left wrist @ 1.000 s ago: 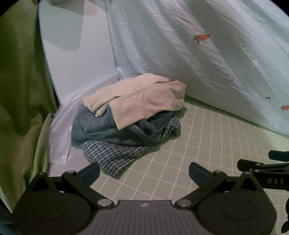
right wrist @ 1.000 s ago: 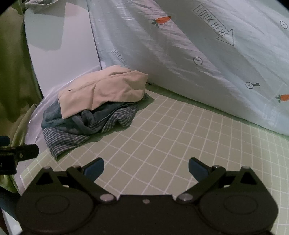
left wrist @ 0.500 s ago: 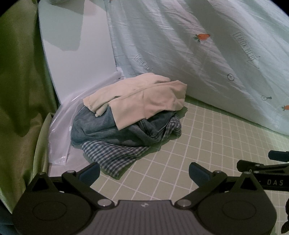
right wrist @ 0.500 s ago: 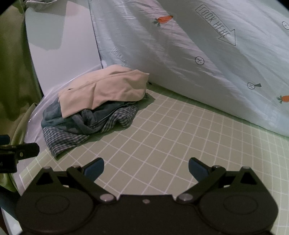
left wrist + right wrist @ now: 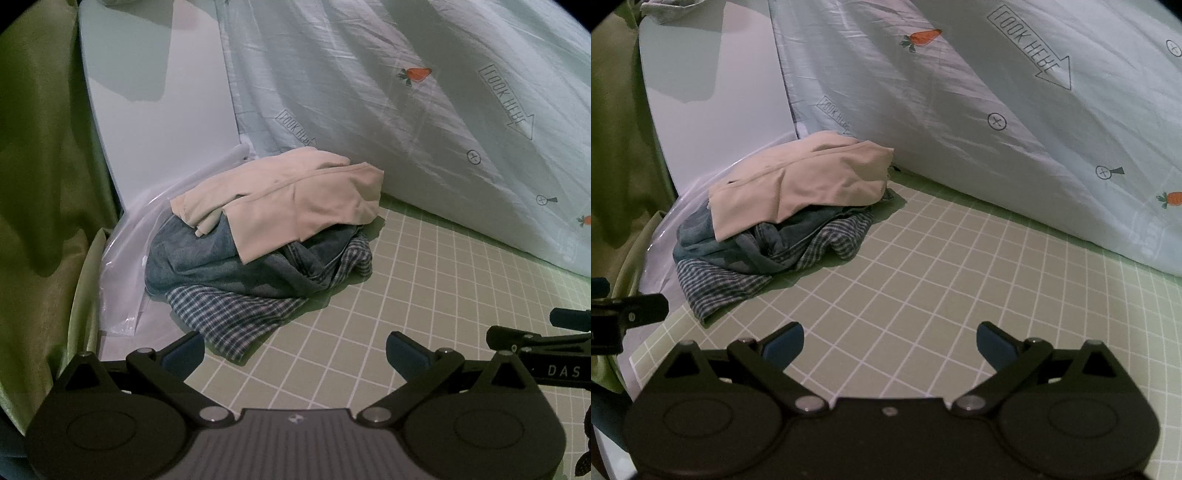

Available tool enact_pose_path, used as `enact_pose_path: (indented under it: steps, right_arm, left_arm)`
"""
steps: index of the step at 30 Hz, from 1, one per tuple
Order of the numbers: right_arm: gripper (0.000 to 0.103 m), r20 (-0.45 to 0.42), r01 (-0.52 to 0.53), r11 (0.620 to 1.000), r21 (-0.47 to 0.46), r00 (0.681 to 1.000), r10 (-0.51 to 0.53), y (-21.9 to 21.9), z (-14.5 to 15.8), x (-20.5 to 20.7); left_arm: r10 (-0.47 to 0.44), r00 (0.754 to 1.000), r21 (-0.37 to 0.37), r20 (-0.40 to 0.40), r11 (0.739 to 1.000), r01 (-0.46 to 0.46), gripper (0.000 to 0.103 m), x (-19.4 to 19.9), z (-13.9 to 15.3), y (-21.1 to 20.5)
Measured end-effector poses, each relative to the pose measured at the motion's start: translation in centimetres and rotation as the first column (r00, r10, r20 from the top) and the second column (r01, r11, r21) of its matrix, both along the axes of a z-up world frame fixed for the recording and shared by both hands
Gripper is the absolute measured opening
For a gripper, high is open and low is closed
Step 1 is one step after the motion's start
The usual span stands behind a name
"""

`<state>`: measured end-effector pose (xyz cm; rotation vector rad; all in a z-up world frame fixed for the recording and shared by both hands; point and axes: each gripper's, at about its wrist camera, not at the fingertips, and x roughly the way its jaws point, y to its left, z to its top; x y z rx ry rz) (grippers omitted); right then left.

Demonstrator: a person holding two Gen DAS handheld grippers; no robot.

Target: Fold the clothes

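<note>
Pale printed sheet [image 5: 406,122], draped across the back | gridded green mat [image 5: 942,277], bare in front | clothes pile [image 5: 266,240] at mat's far-left corner: beige garment [image 5: 295,199] over denim [image 5: 207,262] over plaid shirt [image 5: 236,314] | left gripper [image 5: 295,354], jaws wide, empty | right gripper [image 5: 890,347], jaws wide, empty.

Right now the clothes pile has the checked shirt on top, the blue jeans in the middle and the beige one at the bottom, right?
Not quite. The beige garment is on top and the checked shirt is at the bottom; the blue jeans are in the middle, as the left wrist view shows.
</note>
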<state>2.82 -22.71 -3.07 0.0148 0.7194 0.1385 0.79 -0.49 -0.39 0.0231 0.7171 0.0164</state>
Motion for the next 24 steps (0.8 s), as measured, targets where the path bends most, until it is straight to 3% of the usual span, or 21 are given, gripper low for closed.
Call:
enact_pose_path:
  steps: [24]
  right_arm:
    - [0.101,-0.014,0.006,1.000,-0.002,1.000,-0.006,-0.12,-0.40,0.69]
  left_arm:
    - [0.006,1.000,-0.009,-0.018,1.000,-0.006,0.103,0.71,-0.66,0.17]
